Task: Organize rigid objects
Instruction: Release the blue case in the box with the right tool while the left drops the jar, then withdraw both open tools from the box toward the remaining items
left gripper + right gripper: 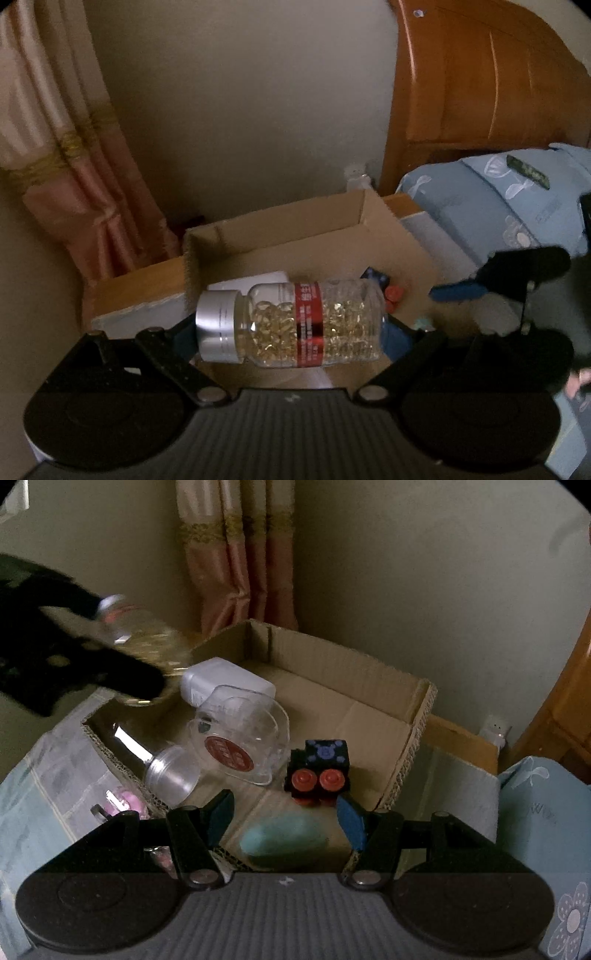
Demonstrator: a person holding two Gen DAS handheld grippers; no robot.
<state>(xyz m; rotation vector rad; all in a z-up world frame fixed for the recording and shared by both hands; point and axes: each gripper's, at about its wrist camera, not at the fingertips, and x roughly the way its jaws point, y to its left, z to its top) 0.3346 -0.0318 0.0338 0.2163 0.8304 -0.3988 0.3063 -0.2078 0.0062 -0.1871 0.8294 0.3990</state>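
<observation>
Left tongs (291,325) clamp a clear plastic capsule bottle (295,325) sideways by its silver cap and base, above the corrugated cardboard box (417,716). Right tongs (282,814) stand open, gripping nothing, over the box's near edge. Inside the box lie a glass jar (240,746), a white container (225,681), a black cube toy (319,771) and a smooth teal oval (284,838).

Left gripper (290,325) clamps capsule bottle (291,325) sideways over cardboard box (295,218)
</observation>
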